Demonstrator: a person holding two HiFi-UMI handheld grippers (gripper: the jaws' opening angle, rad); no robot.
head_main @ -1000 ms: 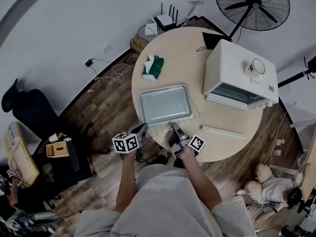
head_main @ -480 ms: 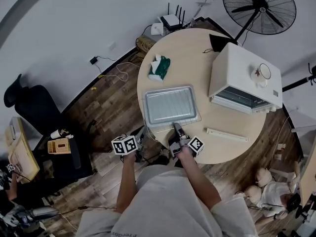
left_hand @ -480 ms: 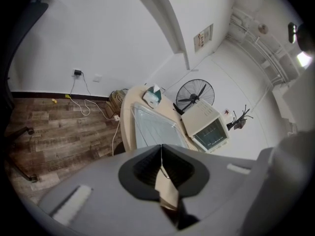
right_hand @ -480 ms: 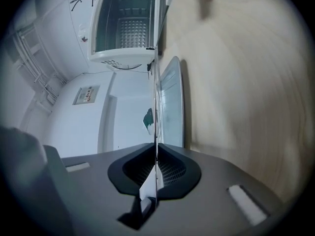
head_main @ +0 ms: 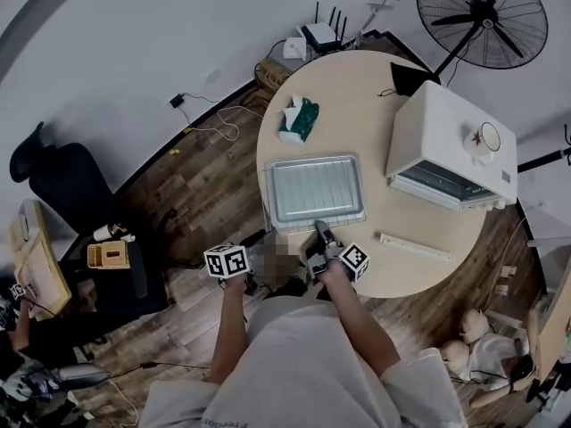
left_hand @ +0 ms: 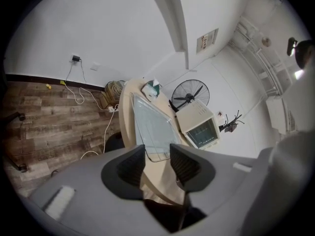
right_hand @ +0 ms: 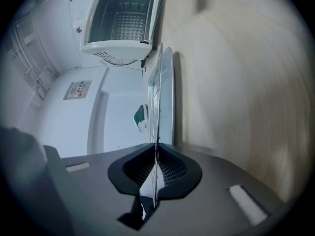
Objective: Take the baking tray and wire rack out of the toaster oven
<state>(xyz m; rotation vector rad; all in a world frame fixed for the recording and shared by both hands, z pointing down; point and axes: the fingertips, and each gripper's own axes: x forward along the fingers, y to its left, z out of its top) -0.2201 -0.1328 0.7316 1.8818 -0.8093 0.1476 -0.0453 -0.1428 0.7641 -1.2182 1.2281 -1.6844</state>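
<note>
In the head view, the right tool is clamped shut on the near edge of the wire rack. The baking tray rests on top of that rack, just ahead of the tool on the round desk. The tray's long axis lies crosswise to the tool, so the tool meets one long side. The toaster oven stands ahead and to the tool's right, apart from the tray. The left tool hangs off the desk's edge, beside the tray's near left corner, touching neither tray nor rack.

In the left gripper view, the left tool has its jaws apart with nothing between the pads. The tray lies ahead on the desk, with the oven beyond it to the right.

In the right gripper view, the right tool pinches a thin wire of the rack, which runs straight away from the jaws. The tray is seen edge-on, lying against the rack. Farther ahead the oven stands with its door open, and the back wall of its cavity is visible.
</note>
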